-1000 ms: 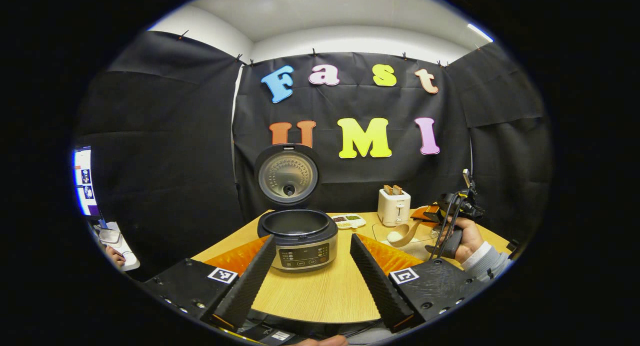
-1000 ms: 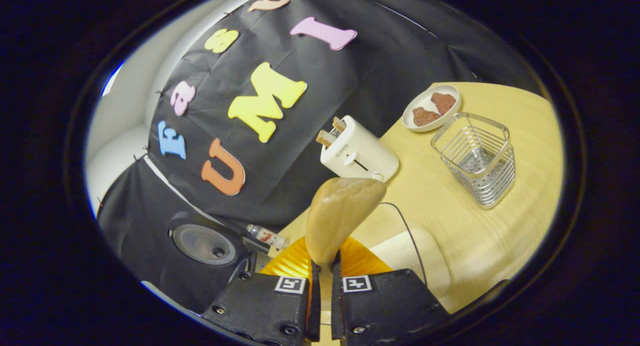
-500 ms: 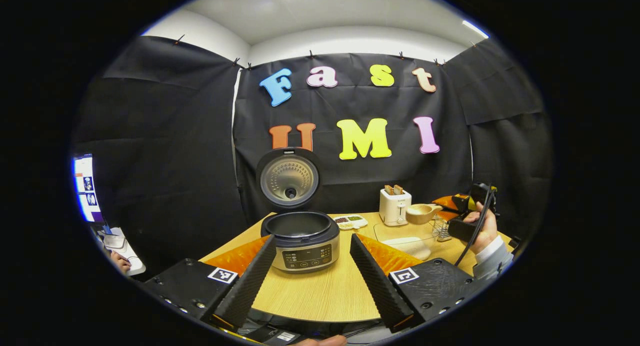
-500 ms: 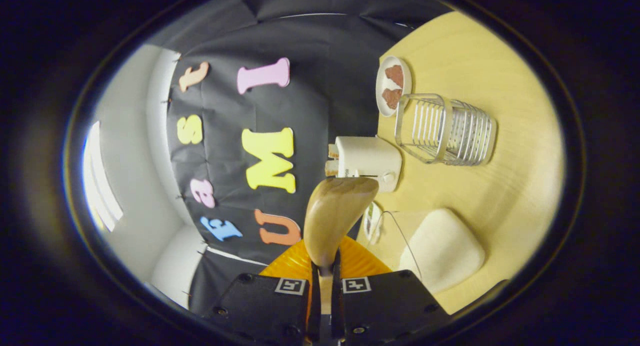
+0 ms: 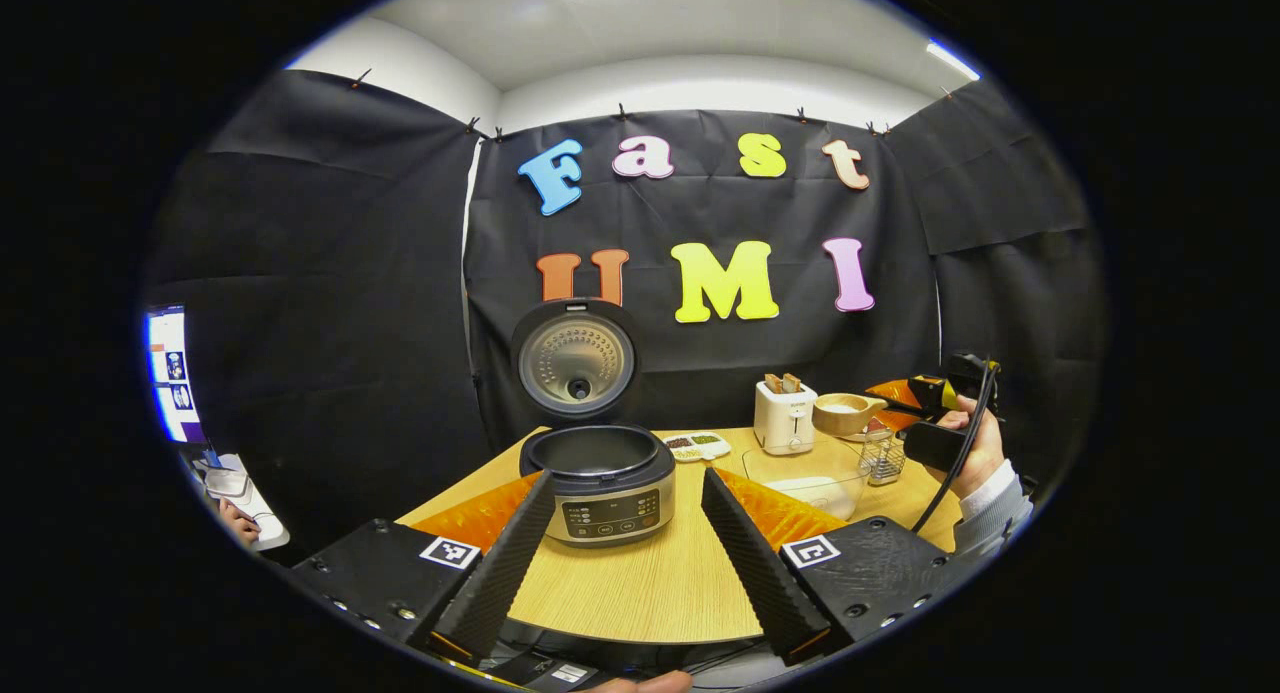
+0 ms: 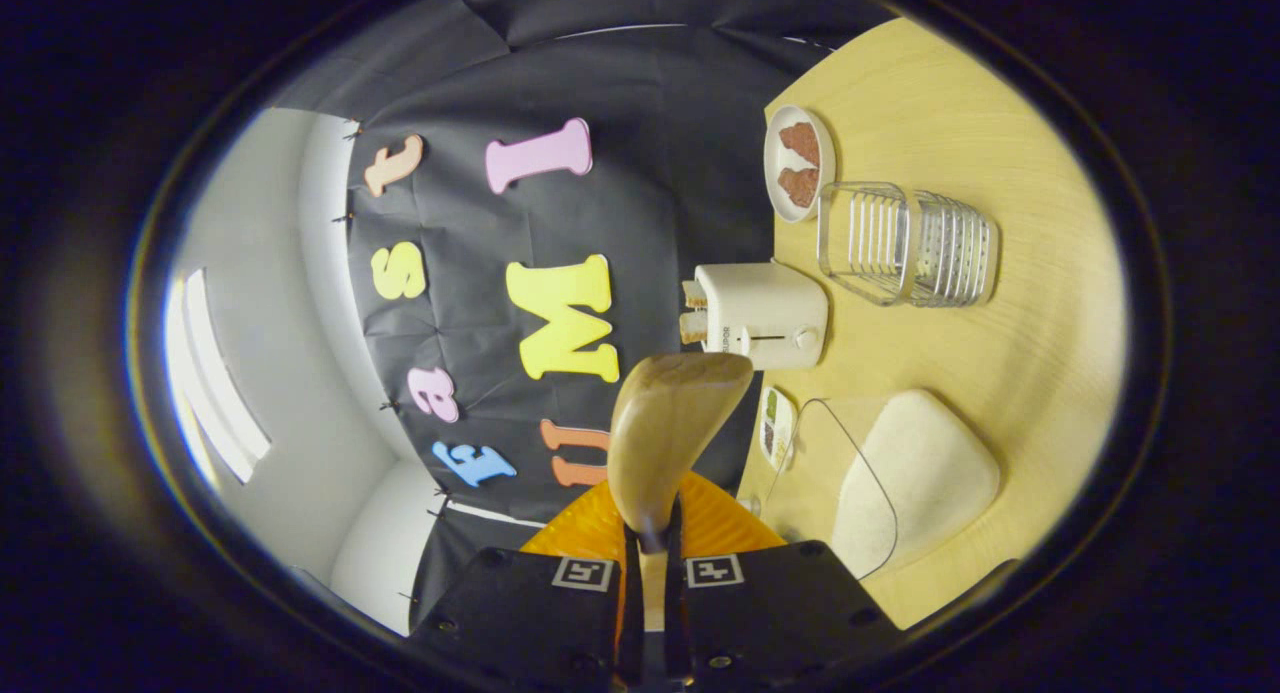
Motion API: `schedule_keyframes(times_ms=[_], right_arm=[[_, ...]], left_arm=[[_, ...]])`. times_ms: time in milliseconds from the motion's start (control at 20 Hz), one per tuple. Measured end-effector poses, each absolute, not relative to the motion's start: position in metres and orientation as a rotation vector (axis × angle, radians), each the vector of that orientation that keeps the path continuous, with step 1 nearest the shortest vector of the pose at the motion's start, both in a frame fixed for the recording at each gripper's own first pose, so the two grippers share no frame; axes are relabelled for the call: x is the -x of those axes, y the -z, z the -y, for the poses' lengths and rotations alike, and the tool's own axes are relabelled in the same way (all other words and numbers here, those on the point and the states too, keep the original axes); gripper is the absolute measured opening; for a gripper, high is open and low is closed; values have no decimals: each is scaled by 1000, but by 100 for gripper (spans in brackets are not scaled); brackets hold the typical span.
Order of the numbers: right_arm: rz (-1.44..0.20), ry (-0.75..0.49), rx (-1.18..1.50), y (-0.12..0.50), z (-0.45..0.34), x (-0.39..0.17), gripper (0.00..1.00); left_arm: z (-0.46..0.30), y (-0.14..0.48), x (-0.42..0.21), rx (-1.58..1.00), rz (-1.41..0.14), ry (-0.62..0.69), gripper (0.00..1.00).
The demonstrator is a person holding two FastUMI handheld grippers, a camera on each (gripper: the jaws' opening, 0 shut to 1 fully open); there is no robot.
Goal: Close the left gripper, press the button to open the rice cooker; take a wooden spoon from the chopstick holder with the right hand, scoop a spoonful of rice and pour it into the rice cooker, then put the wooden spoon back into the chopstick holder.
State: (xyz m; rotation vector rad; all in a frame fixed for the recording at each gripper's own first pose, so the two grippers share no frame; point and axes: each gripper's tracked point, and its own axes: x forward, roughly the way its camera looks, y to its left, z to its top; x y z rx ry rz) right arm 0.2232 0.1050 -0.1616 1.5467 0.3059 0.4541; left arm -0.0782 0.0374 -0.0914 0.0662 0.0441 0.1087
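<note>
The left tongs [image 5: 625, 533] stand wide apart, holding nothing, low over the near edge of the bench [image 5: 640, 593], with the rice cooker [image 5: 610, 483] framed between their fingers but well beyond them. The cooker's lid [image 5: 575, 358] is raised upright and the pot mouth lies bare.

The right tongs [image 6: 650, 563] are pinched narrow on the handle of the wooden spoon [image 6: 665, 433], both fingers pressing it. In the left gripper view the spoon [image 5: 840, 413] is held level, high above the bench near the toaster [image 5: 785, 418], with white rice in its bowl; the hand [image 5: 975, 443] grips the tool at the far right (a cable hangs down from it).

There is open air between spoon and cooker, and bare bench in front of the cooker. Below the spoon sits the clear rice bowl [image 6: 900, 483], with its heap of rice. The wire chopstick holder [image 6: 910, 243] stands just beside the toaster [image 6: 765, 313], and a small plate [image 6: 798, 163] with two brown pieces lies behind the holder. A divided dish [image 5: 698, 443] sits between cooker and toaster. The bench is pale wood.
</note>
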Motion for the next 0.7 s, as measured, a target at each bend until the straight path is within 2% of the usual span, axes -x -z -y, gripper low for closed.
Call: schedule_keyframes(times_ms=[700], right_arm=[[-401, -578, -1159, 92, -243, -234, 13]], left_arm=[[-92, 105, 100, -36, -61, -164, 94]])
